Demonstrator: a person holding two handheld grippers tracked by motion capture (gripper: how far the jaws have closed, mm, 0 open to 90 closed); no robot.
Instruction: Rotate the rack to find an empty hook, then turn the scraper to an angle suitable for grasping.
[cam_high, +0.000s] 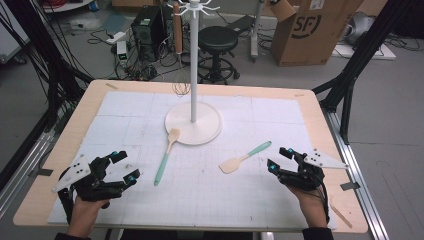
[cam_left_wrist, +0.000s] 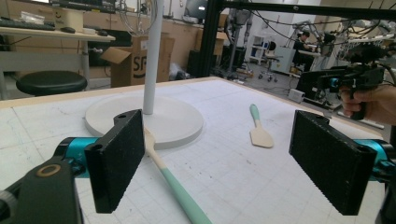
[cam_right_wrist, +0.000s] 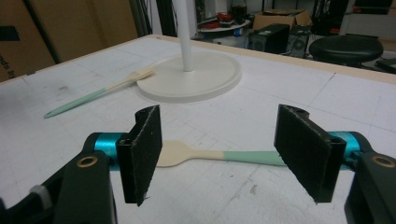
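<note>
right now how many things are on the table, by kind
wooden spatulas with mint green handles: 2 (one at the stand base, one nearer the right gripper)
white hook stand with round base: 1
total: 3

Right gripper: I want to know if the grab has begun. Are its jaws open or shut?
Open. The right gripper has its pads wide apart, the spatula lying beyond them, untouched.

Two spatulas (cam_high: 167, 155) (cam_high: 244, 158) before stand (cam_high: 193, 122)
</note>
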